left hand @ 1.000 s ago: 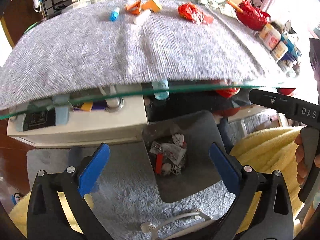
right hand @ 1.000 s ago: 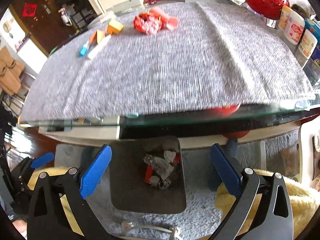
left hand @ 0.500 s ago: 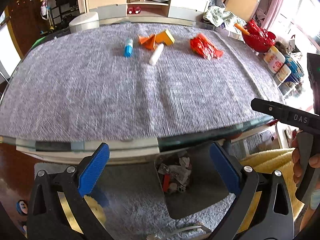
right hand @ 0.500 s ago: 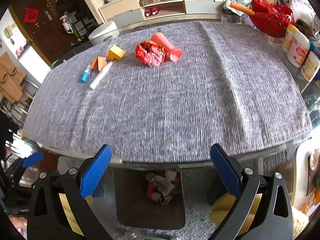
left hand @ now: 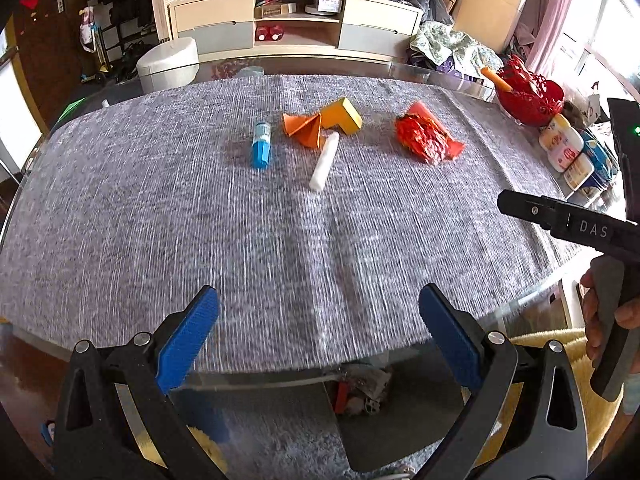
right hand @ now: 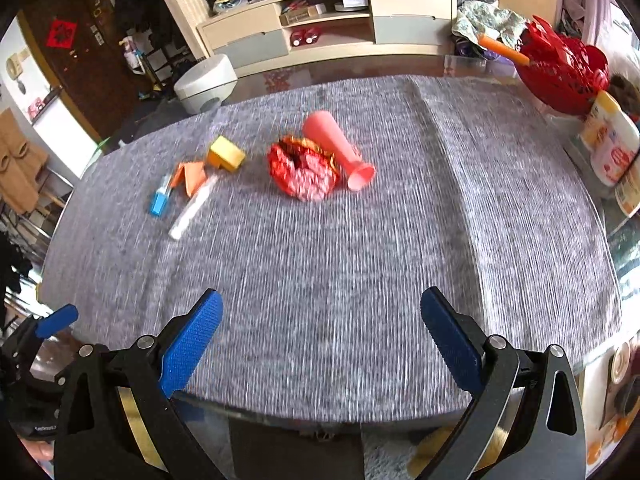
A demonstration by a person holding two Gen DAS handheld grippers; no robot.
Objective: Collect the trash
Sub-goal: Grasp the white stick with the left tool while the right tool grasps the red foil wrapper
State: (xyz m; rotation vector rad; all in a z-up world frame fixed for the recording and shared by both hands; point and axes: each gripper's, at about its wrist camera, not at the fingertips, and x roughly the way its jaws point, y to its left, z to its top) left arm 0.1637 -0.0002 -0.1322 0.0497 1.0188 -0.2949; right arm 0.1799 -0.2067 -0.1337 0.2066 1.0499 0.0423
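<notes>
Litter lies in a loose row at the far side of the cloth-covered counter (left hand: pixel 200 220), all of it well ahead of both grippers. From left to right: a blue tube (left hand: pixel 261 145), probably light, hard and apt to roll, best pinched across its middle; a folded orange paper (left hand: pixel 302 128), flimsy and likely to crush, touching a white stick (left hand: pixel 324 161) that looks slim and slippery; a yellow box (left hand: pixel 343 115), stiff-sided, offering flat faces; a crumpled red wrapper (left hand: pixel 426 140), soft and springy, graspable anywhere on its bulk; and behind it a pink cone (right hand: pixel 336 152), smooth and tapered, safest taken near its narrow end. The left gripper (left hand: pixel 318 336) and right gripper (right hand: pixel 320 334) both stand wide apart and empty. A bin (left hand: pixel 400 412) with scraps waits below the near edge.
</notes>
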